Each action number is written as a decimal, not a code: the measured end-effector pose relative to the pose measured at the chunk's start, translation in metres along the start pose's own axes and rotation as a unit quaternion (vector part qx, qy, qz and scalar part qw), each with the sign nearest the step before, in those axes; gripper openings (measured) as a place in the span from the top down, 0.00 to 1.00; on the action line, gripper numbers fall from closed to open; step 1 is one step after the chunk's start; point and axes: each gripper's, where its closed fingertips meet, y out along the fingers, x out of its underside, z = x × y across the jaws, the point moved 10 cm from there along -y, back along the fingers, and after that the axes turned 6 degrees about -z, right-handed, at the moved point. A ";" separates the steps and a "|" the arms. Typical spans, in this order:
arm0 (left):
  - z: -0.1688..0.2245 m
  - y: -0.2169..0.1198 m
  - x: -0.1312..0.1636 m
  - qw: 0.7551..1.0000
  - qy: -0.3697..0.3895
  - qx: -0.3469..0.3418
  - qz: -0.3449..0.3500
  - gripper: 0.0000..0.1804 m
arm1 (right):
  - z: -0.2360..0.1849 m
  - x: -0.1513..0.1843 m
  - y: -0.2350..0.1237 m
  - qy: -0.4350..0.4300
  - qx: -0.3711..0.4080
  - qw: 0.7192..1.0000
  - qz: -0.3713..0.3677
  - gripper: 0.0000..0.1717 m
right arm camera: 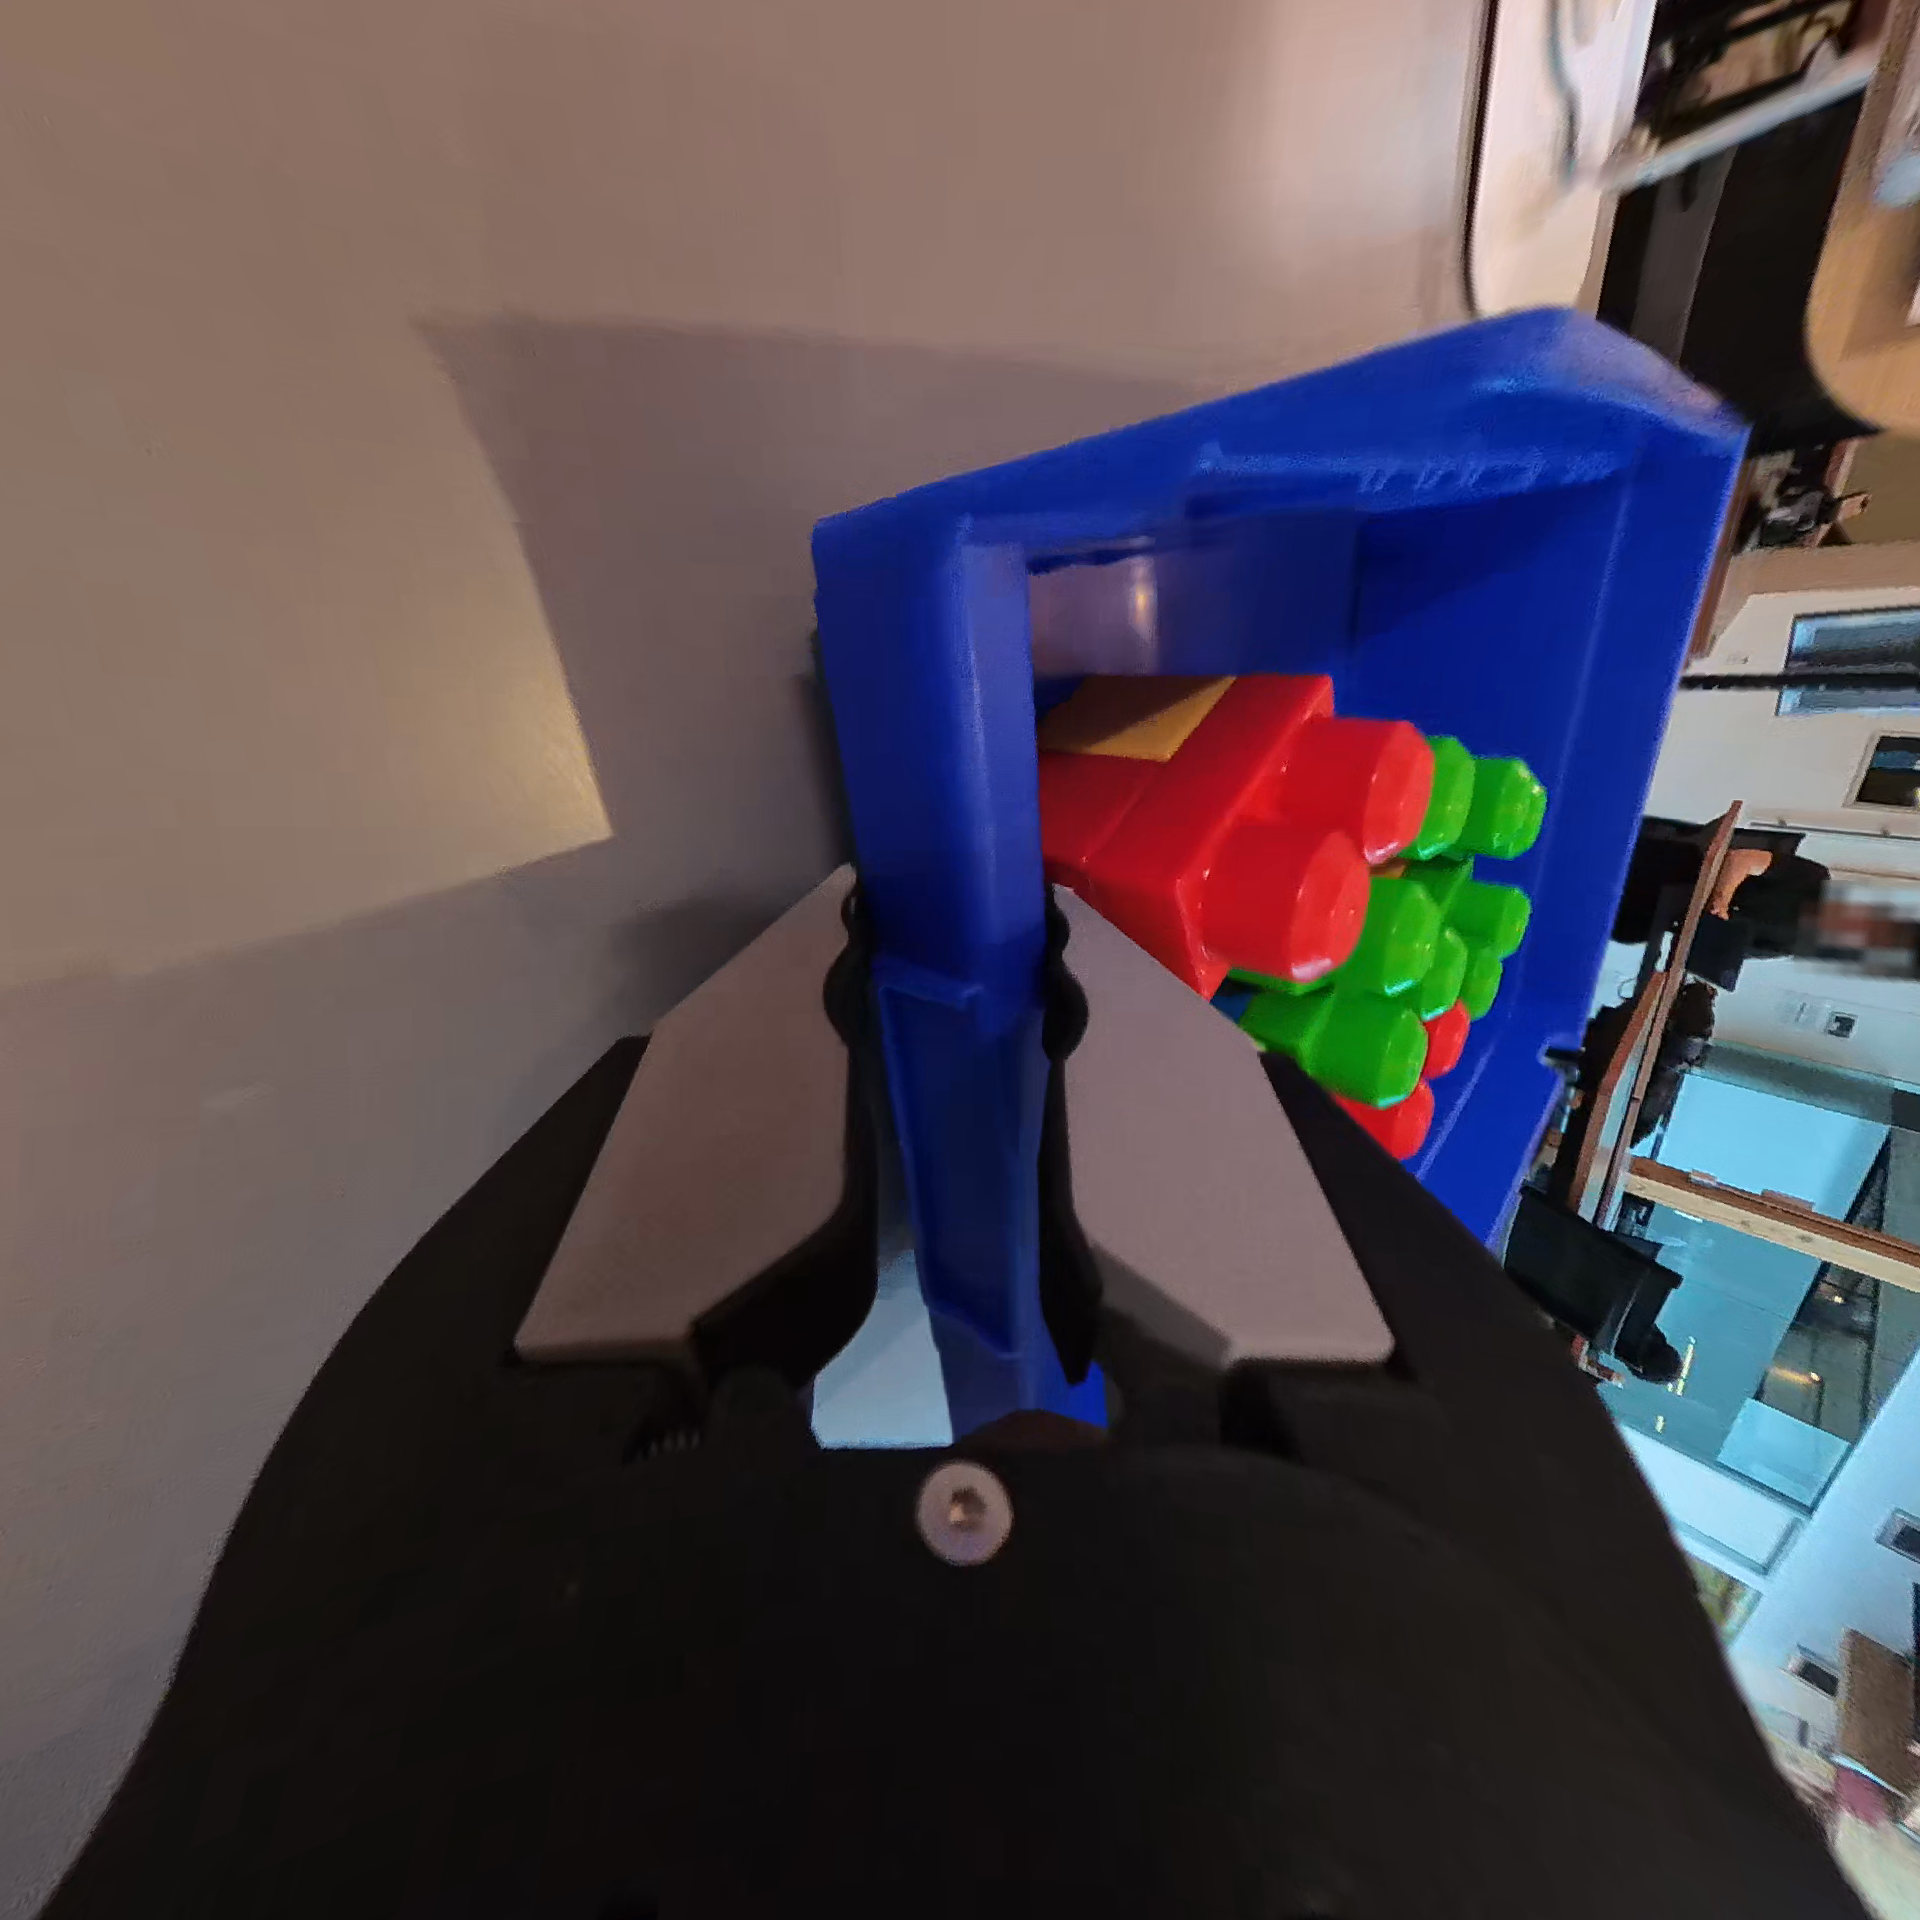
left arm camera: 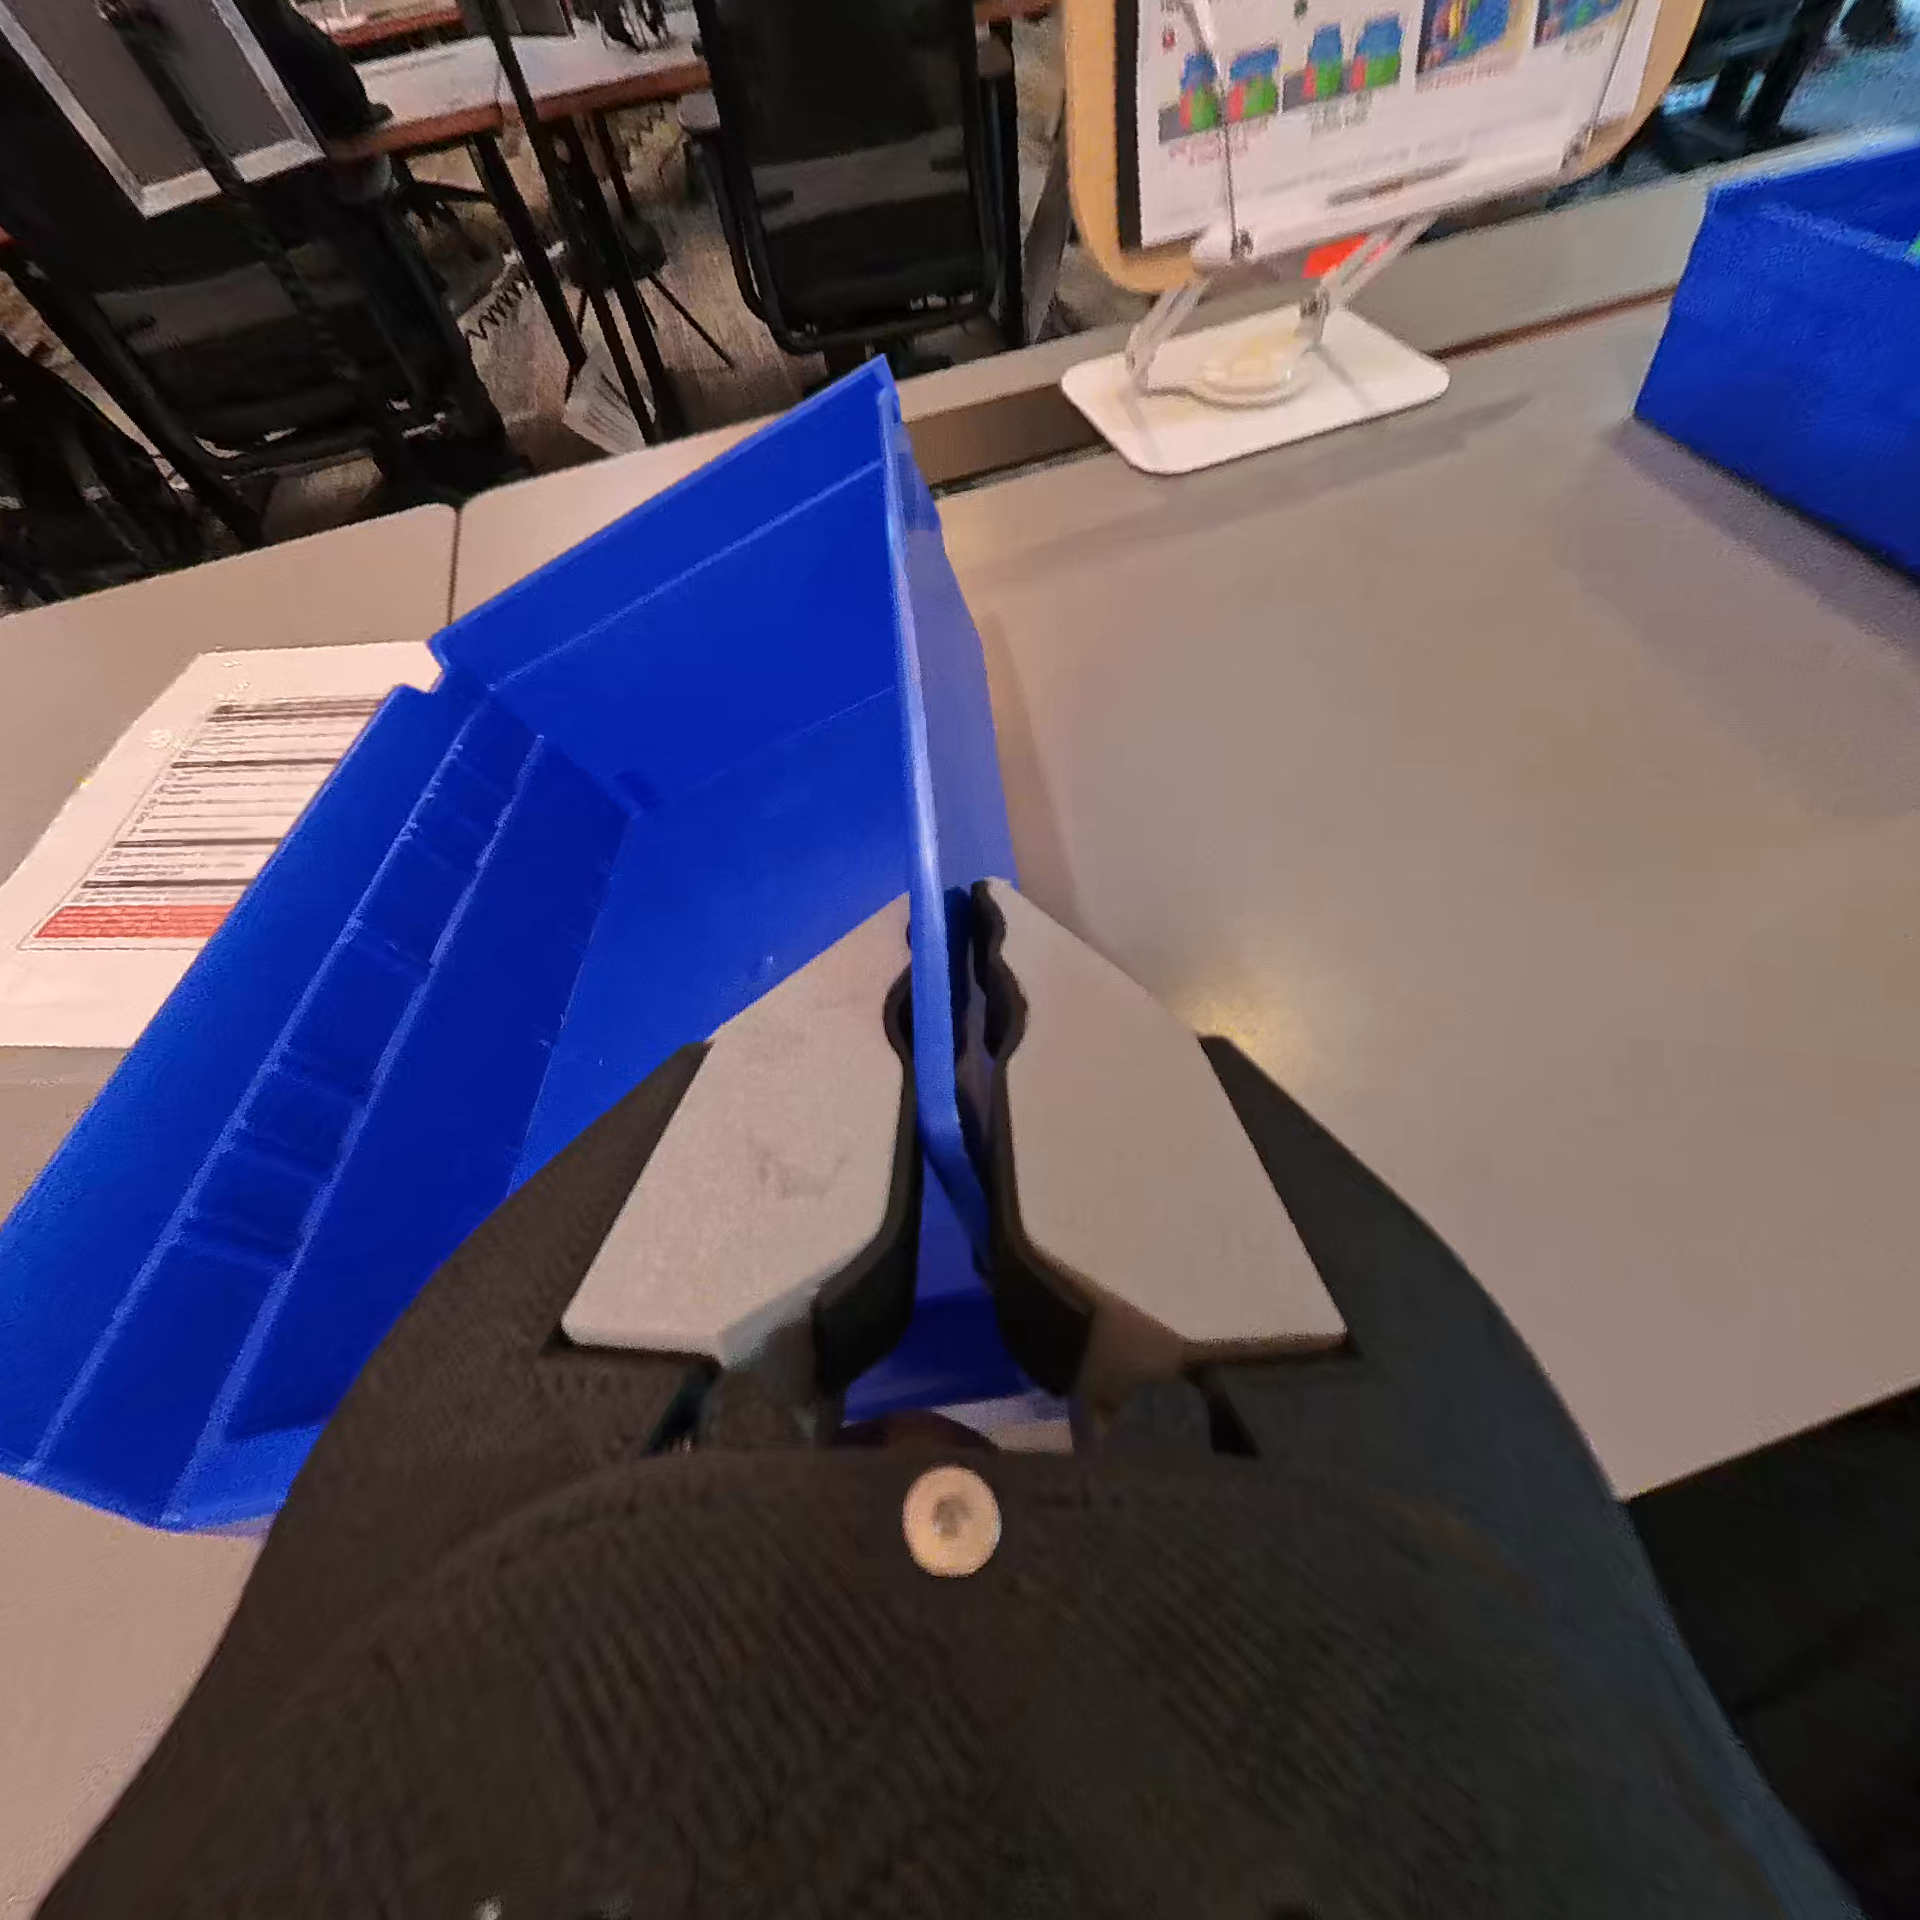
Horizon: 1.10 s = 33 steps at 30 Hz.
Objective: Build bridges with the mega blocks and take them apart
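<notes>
While my right gripper clamped the rim of the tipped blue bin, its red and green mega blocks risked spilling uncontrolled. My left gripper pinched the empty bin's wall; thin plastic could slip.

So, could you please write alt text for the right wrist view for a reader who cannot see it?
The right tool is clamped on the wall of a blue bin, which appears tipped on its side in this view. Red blocks and green blocks are piled inside, over a grey table.
</notes>
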 end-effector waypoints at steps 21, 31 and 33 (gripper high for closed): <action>-0.023 -0.067 -0.038 0.997 0.000 -0.026 0.068 0.99 | -0.083 -0.324 -0.055 -0.053 -0.008 0.993 0.106 0.84; -0.036 -0.102 -0.041 0.995 -0.022 -0.054 0.078 0.99 | -0.112 -0.466 -0.039 -0.039 -0.006 0.992 0.118 0.82; -0.031 -0.108 -0.044 0.995 -0.009 -0.066 0.080 0.98 | -0.110 -0.464 -0.063 -0.025 -0.015 0.986 0.164 0.80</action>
